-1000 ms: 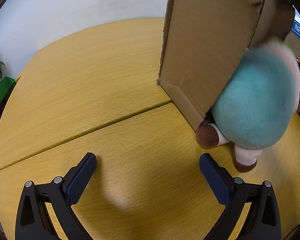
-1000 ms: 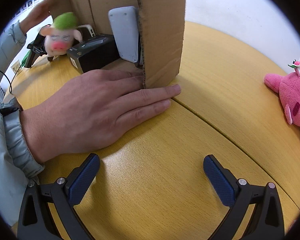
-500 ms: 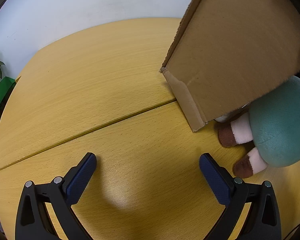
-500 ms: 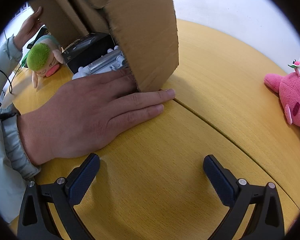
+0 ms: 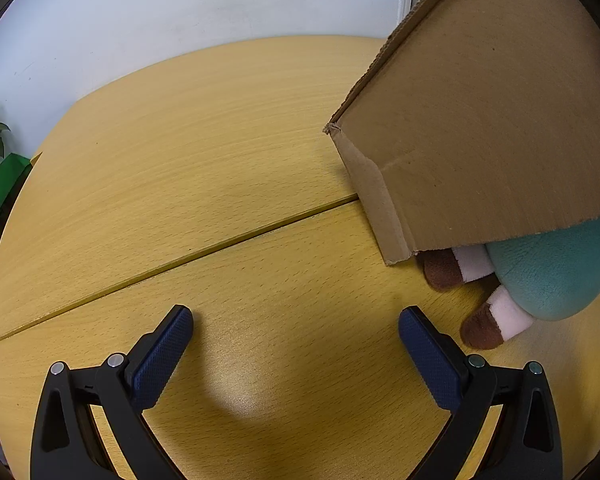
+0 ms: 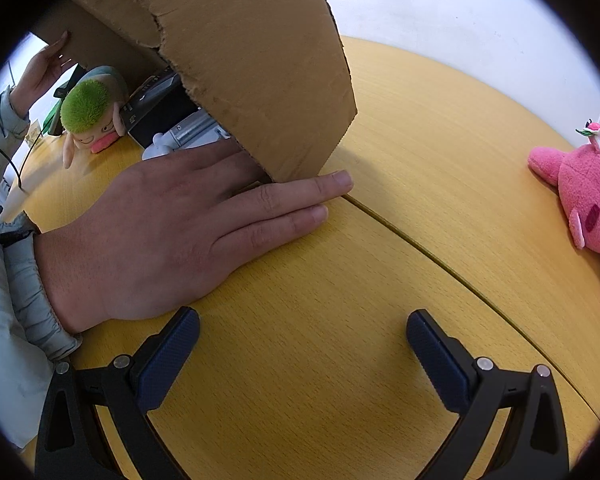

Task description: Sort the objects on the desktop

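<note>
Plush toy [image 5: 556, 276], teal body with brown feet, lying on the desk [image 5: 204, 184] partly under the tilted cardboard box [image 5: 484, 128]; judged light, soft and compressible, unlikely to slip or break, best pinched across a leg or the narrow part of the body; it lies just beyond and outward of the right-hand finger of the left gripper [image 5: 296, 344], near the desk's right side in that view. Left gripper: fingers spread wide, empty, over bare wood. Right gripper [image 6: 302, 346]: likewise spread wide and empty. Hand [image 6: 180, 232] flat on the desk at the box's lower corner; dark and silver items beneath the box unclear. Pink plush [image 6: 584, 200] well apart, toward the desk's far right edge.
</note>
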`<state>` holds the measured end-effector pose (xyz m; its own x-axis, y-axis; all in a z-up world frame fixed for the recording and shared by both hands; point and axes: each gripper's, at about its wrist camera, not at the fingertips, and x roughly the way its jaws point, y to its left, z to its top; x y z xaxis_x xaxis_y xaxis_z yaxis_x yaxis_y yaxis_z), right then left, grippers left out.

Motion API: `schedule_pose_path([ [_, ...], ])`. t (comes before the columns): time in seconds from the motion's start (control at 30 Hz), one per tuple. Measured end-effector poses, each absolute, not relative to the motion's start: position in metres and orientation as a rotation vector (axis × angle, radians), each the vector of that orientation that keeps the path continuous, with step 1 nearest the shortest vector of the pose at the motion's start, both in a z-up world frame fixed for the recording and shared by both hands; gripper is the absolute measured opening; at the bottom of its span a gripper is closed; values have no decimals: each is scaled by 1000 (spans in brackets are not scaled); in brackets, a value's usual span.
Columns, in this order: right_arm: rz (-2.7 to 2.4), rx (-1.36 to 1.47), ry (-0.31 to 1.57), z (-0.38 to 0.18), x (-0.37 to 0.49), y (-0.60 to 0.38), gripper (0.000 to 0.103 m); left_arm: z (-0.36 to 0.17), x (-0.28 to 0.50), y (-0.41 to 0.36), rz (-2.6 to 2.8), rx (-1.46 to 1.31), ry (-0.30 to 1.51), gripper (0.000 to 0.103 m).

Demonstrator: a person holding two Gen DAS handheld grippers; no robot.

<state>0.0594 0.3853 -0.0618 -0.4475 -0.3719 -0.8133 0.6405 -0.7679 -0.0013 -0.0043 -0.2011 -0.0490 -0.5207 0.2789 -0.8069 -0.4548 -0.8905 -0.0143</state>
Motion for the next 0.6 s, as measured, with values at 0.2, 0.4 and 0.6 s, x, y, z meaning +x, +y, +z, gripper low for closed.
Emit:
schedule_pose_path([
  [0.2,-2217,1139,415,-62,60,385,103,-49,-4,-201,2407,-1226,277,103],
  [0.4,-2217,1139,415,-62,60,385,103,-49,-3,-201,2407,-1226,276,103],
  [0.6,-2218,1139,415,-62,60,385,103,-49,-3,-200,2407,-1227,276,103],
])
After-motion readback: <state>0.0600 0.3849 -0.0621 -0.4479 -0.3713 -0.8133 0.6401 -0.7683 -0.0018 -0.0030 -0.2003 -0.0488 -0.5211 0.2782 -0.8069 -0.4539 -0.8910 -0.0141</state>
